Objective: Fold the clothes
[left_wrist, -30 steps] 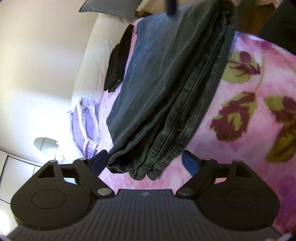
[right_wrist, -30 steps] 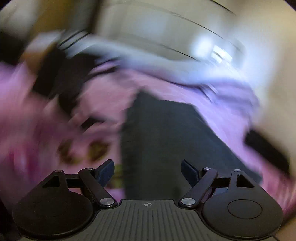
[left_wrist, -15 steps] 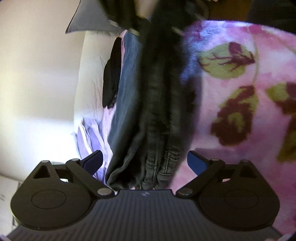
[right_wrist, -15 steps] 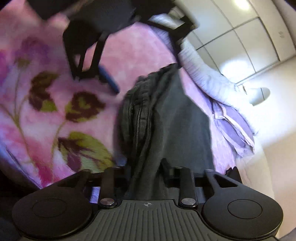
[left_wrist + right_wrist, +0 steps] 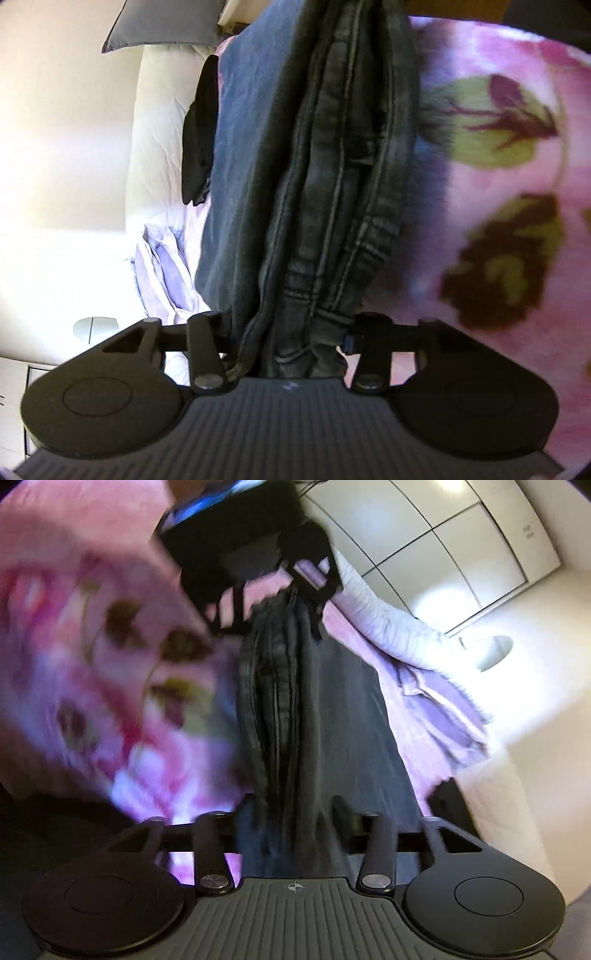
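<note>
Jeans [image 5: 332, 192], dark grey, folded lengthwise into a thick bundle, stretched over pink flowered blanket [image 5: 509, 258]; one end inside left gripper [image 5: 291, 332], jaws closing, pads against the stacked hems; other end inside right gripper [image 5: 291, 812], jaws opening, cloth between them, contact too blurred to judge. Left gripper also seen from right wrist view at far end of bundle [image 5: 273, 602]. Black garment [image 5: 197, 140] beside jeans at blanket edge; lilac cloth [image 5: 166, 273] crumpled nearby; grey pillow [image 5: 162, 29] beyond.
</note>
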Motion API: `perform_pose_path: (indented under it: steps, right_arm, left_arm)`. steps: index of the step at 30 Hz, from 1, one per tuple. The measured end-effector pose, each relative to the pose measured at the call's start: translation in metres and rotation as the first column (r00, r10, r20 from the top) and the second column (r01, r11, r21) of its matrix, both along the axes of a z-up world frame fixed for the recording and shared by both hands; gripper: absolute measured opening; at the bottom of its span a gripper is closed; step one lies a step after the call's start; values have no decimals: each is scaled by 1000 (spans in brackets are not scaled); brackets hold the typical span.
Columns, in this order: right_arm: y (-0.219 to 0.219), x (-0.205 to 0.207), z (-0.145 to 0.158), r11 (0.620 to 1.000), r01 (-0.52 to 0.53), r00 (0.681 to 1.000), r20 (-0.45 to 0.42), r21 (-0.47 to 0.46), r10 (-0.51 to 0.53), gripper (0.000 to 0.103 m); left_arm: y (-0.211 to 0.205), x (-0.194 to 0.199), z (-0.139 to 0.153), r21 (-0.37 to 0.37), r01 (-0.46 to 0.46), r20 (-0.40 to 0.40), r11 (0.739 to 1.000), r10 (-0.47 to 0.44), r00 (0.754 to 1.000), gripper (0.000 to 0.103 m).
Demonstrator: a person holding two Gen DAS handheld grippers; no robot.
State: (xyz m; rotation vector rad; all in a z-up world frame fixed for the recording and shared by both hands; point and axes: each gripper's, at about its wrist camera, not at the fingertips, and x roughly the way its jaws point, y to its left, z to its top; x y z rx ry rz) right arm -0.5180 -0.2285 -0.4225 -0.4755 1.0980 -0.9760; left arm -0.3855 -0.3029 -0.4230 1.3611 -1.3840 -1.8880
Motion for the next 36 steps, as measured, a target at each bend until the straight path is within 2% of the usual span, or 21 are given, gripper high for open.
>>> perform_pose_path:
  steps: [3, 5, 6, 7, 9, 11, 13, 16, 19, 21, 23, 25, 28, 30, 34, 36]
  right_arm:
    - [-3, -4, -30, 998, 27, 992, -118, -59, -34, 53]
    - [-11, -10, -33, 997, 30, 992, -120, -69, -38, 45]
    - [-15, -13, -28, 997, 26, 994, -107, -73, -33, 38]
    - [-20, -14, -19, 997, 13, 996, -91, -80, -21, 35]
    - [-29, -16, 0, 994, -18, 998, -67, -109, 11, 33]
    - [-42, -11, 21, 980, -73, 996, -65, -183, 62, 33]
    - [-60, 3, 43, 960, -135, 990, -63, -243, 123, 32]
    - [-84, 35, 62, 919, -248, 969, -57, -305, 242, 32]
    - [-86, 71, 61, 885, -370, 927, -56, -283, 370, 33]
    - [-76, 90, 48, 876, -434, 900, -66, -211, 430, 33]
    - [-59, 101, 30, 868, -476, 880, -77, -140, 469, 33]
    - [-40, 102, 13, 867, -490, 871, -99, -90, 482, 36]
    - [-19, 92, -3, 882, -466, 880, -130, -62, 456, 40]
    - [-8, 82, -3, 903, -428, 899, -120, -47, 420, 40]
    - [-1, 53, 9, 951, -308, 951, -49, -31, 306, 41]
    - [1, 40, 17, 970, -243, 970, 3, -19, 243, 41]
  left_arm:
    - [0, 0, 6, 10, -14, -19, 1000, 14, 1000, 39]
    - [0, 1, 12, 13, -24, -33, 1000, 25, 999, 38]
    - [-2, 5, 18, 8, -37, -47, 999, 37, 998, 38]
    - [-4, 9, 25, 4, -49, -61, 999, 50, 997, 38]
    - [-8, 23, 41, -10, -90, -85, 996, 89, 992, 38]
    - [-13, 40, 59, -28, -144, -108, 989, 140, 984, 38]
    - [-15, 65, 79, -59, -227, -129, 972, 218, 967, 38]
    - [0, 108, 97, -94, -370, -140, 924, 355, 924, 38]
    - [39, 141, 84, -68, -495, -100, 867, 487, 868, 38]
    - [74, 157, 62, -5, -543, -56, 839, 542, 838, 39]
    - [102, 164, 40, 79, -571, -38, 817, 575, 818, 40]
    - [125, 165, 16, 71, -575, -42, 815, 578, 815, 43]
    - [139, 162, 5, 75, -605, -88, 793, 610, 788, 45]
    - [147, 165, 6, 80, -618, -114, 782, 623, 774, 46]
    - [170, 183, 21, 177, -620, -174, 764, 644, 745, 56]
    - [179, 202, 33, 244, -625, -219, 742, 670, 709, 56]
